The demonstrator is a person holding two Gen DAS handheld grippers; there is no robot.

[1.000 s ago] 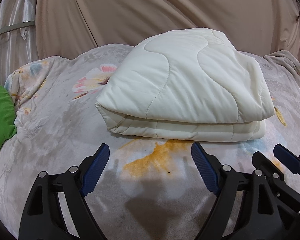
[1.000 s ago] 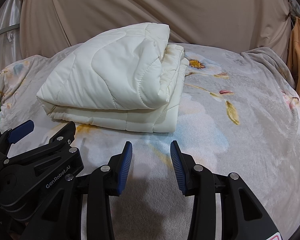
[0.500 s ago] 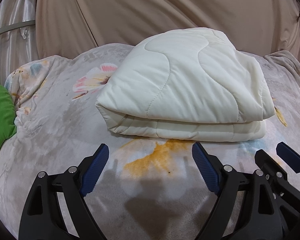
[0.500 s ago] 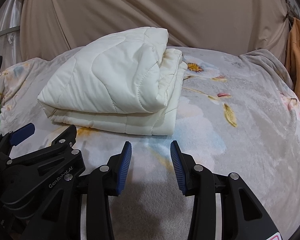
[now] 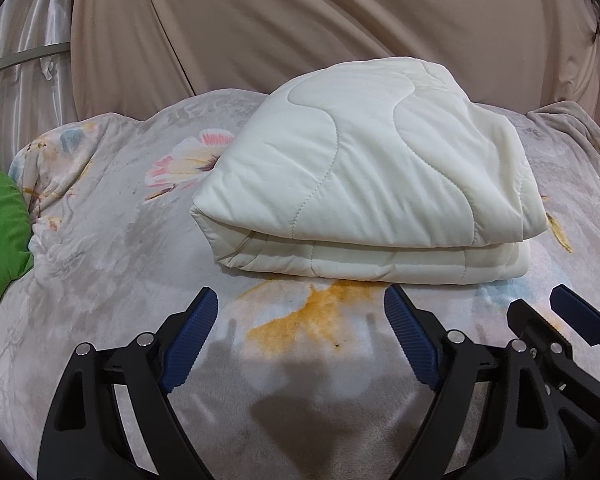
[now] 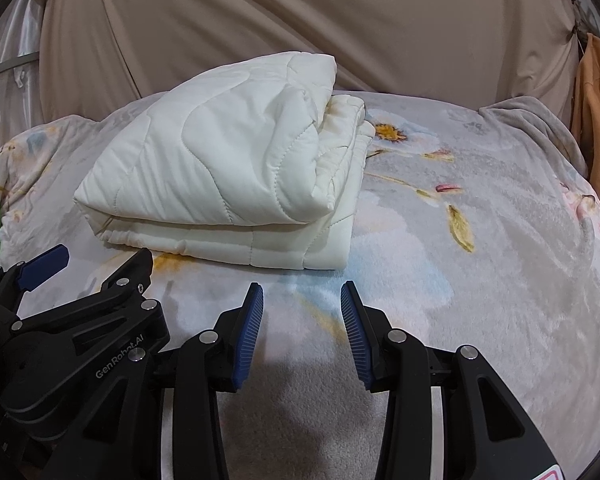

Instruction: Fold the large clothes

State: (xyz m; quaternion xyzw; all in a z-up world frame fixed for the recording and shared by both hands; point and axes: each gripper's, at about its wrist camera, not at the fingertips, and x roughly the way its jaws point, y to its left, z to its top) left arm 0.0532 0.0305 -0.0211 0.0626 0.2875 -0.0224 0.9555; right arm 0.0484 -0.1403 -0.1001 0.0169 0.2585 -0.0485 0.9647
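A cream quilted blanket (image 5: 364, 184) lies folded in a thick stack on the floral bed cover (image 5: 112, 248); the right wrist view shows the same folded blanket (image 6: 228, 176) left of centre. My left gripper (image 5: 300, 312) hovers just in front of the blanket's near edge, jaws wide apart and empty. My right gripper (image 6: 302, 300) stands beside it to the right, jaws partly apart with nothing between them, a short way before the blanket's right corner. Each gripper appears at the edge of the other's view.
A green cushion (image 5: 0, 236) sits at the bed's left edge. A tan curtain (image 5: 300, 32) hangs behind the bed. An orange garment (image 6: 596, 120) hangs at the far right. Bare bed cover (image 6: 480, 220) stretches right of the blanket.
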